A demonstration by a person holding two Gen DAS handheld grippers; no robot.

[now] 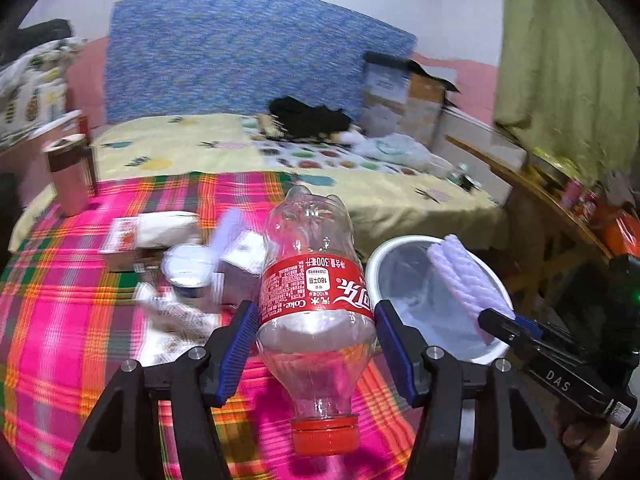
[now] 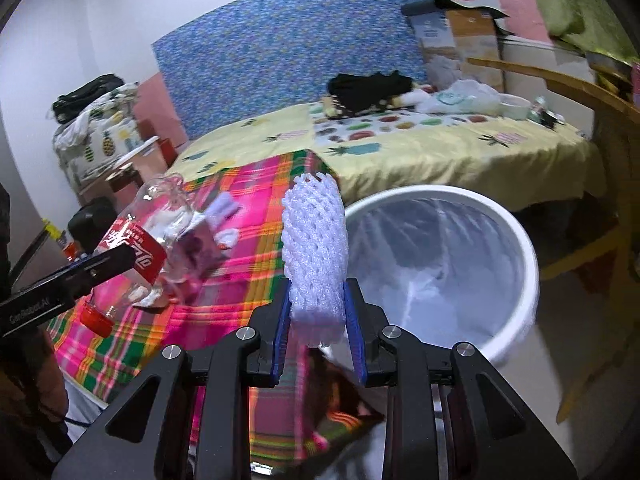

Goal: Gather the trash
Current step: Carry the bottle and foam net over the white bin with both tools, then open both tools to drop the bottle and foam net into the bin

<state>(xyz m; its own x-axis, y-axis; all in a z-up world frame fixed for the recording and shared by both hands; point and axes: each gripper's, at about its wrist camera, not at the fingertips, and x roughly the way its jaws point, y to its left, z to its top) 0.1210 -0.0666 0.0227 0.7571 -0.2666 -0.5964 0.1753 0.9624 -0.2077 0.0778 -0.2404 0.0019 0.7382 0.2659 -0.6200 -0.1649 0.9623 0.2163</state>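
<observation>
My left gripper (image 1: 314,316) is shut on an empty clear Coke bottle (image 1: 316,280) with a red label and red cap, held above the plaid cloth with the cap toward me. It also shows in the right wrist view (image 2: 140,252). My right gripper (image 2: 316,304) is shut on a white foam fruit net (image 2: 314,248), held at the near left rim of the white trash bin (image 2: 520,248). The bin has a clear liner and stands beside the bed; it shows in the left wrist view (image 1: 378,256) with the foam net (image 1: 466,276) over it.
More trash lies on the pink plaid cloth (image 1: 72,312): a foil cup (image 1: 188,268), wrappers (image 1: 176,312) and small boxes (image 1: 152,232). A brown cup (image 1: 70,176) stands far left. A wooden table (image 1: 560,200) is to the right, a cardboard box (image 1: 404,96) on the bed.
</observation>
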